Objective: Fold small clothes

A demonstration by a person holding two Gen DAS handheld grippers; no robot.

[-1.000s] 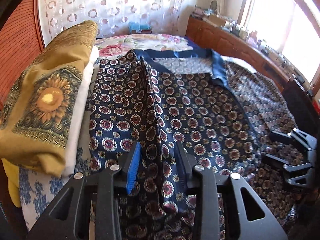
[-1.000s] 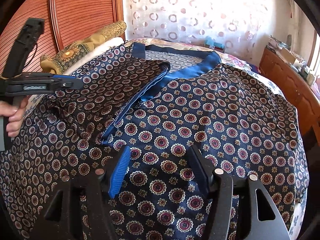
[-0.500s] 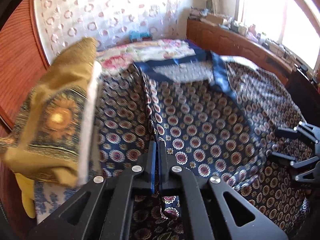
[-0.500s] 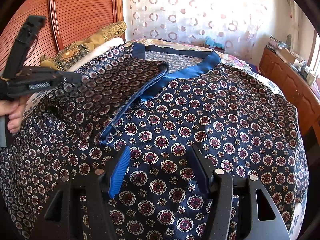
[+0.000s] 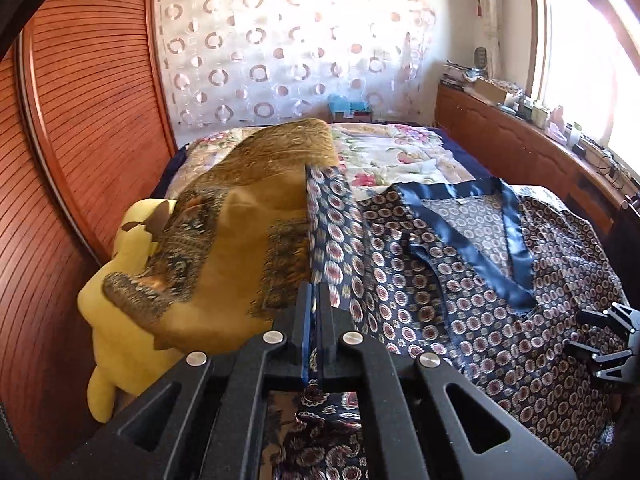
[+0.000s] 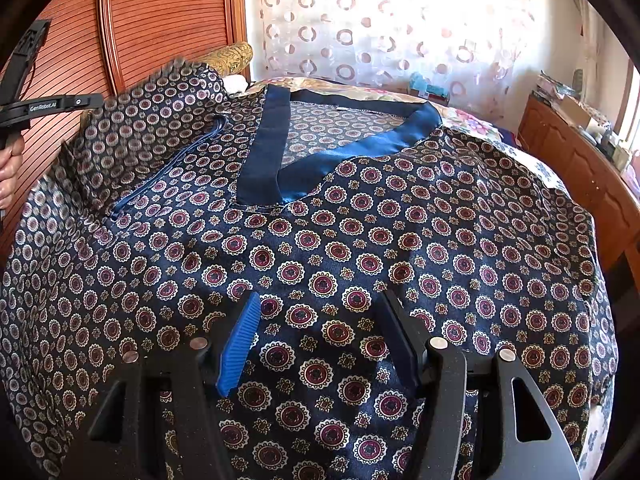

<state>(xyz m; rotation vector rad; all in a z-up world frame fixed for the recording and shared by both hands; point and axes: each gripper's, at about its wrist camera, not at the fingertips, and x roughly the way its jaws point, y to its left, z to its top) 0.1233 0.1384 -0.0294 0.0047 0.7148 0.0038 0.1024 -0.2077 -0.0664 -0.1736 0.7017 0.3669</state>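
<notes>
On the bed [image 5: 400,152], left tongs [image 5: 314,300], now clamped on the patterned garment [image 6: 340,240], lift its nine-o'clock edge; right tongs [image 6: 320,336] gape, idle.

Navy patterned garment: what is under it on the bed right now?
Beyond the collar of the navy patterned garment, a floral bedspread shows, so that likely continues beneath. The garment covers everything directly under it, apart from the edge lifted by the left gripper.
</notes>
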